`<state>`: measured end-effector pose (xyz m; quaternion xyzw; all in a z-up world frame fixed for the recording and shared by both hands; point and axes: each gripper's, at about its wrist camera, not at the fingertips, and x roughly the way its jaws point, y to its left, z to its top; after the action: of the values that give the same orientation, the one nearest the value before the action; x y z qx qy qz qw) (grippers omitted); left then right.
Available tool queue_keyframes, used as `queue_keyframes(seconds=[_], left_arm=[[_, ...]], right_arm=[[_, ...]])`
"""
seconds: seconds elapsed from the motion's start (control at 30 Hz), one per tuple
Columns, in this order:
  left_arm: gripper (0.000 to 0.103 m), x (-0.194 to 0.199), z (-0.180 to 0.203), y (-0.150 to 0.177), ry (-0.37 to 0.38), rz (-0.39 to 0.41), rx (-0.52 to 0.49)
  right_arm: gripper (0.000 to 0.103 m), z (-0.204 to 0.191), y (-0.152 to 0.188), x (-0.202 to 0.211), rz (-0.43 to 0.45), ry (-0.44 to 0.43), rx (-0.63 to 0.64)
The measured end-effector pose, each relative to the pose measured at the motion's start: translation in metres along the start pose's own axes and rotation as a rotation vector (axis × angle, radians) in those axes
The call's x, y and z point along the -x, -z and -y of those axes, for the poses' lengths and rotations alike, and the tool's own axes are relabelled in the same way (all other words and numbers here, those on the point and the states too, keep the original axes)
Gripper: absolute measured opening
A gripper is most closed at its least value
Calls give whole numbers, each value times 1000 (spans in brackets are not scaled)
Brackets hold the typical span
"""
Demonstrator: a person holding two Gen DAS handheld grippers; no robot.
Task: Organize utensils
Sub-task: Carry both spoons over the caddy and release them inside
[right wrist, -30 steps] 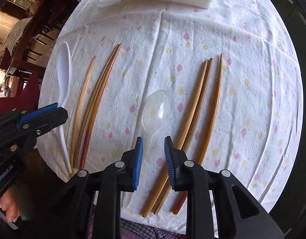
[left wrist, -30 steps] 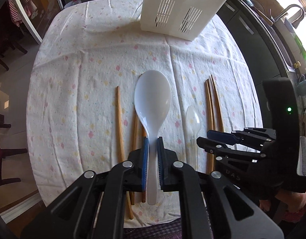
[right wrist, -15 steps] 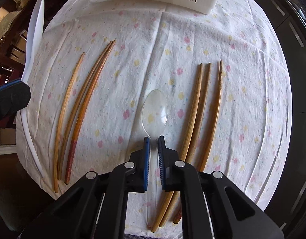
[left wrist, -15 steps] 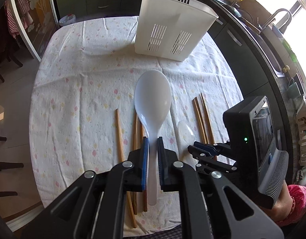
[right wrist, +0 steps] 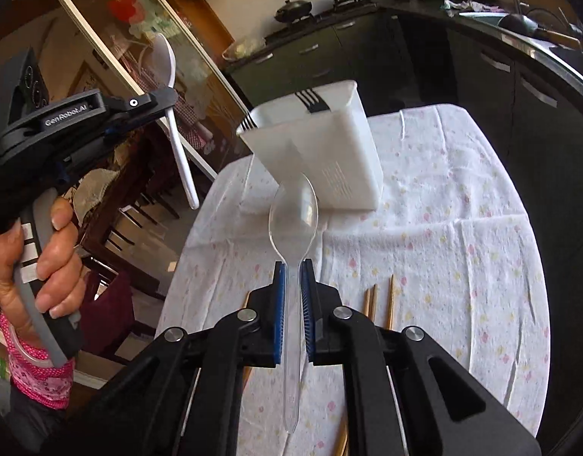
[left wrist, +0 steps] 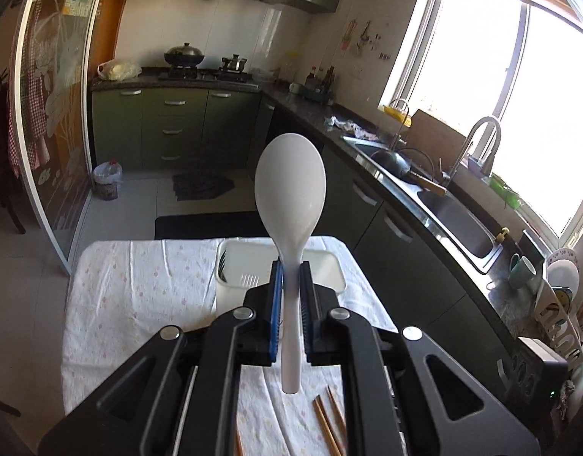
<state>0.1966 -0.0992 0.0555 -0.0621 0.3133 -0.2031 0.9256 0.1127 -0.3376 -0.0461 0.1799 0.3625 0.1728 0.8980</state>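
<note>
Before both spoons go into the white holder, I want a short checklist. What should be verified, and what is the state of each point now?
1. Left gripper shut on the white rice spoon at its handle: ok.
2. Right gripper shut on the clear plastic spoon at its neck: ok.
3. Both spoons lifted off the tablecloth: ok.
4. White utensil holder upright with open top: ok.
5. Free room inside the holder: cannot tell; only black fork tips show at the rim.
6. Chopsticks lying flat, out of the path: ok.
</note>
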Motion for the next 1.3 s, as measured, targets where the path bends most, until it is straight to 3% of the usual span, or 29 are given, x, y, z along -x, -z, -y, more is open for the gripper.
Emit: queue_keyframes(seconds=[0.1,0.23,0.43,0.6,0.83,1.1,1.3], left_arm=[[9,-9,8,-13,-15,148,-55],[9,-29,10,-16,-55,267,-79],[9,-63,6,-10,-92,336,-111],[9,-82,-4,2,-118,331,-113],[9,-95,-17,26,-129,289,-133],[9,-105,-29,47,-139,253,-135],[9,-105,-32,49,-134,248,-135]], right_arm=[[9,-10,-41,18,189,2,31],[9,-15,-91,30,418,30,60],[9,-27,-133,15,632,95,74],[9,-24,-147,-24,681,170,118],[9,-6,-128,-68,637,195,142],[10,3,-97,-92,602,224,175],[10,5,-91,-94,588,217,176]])
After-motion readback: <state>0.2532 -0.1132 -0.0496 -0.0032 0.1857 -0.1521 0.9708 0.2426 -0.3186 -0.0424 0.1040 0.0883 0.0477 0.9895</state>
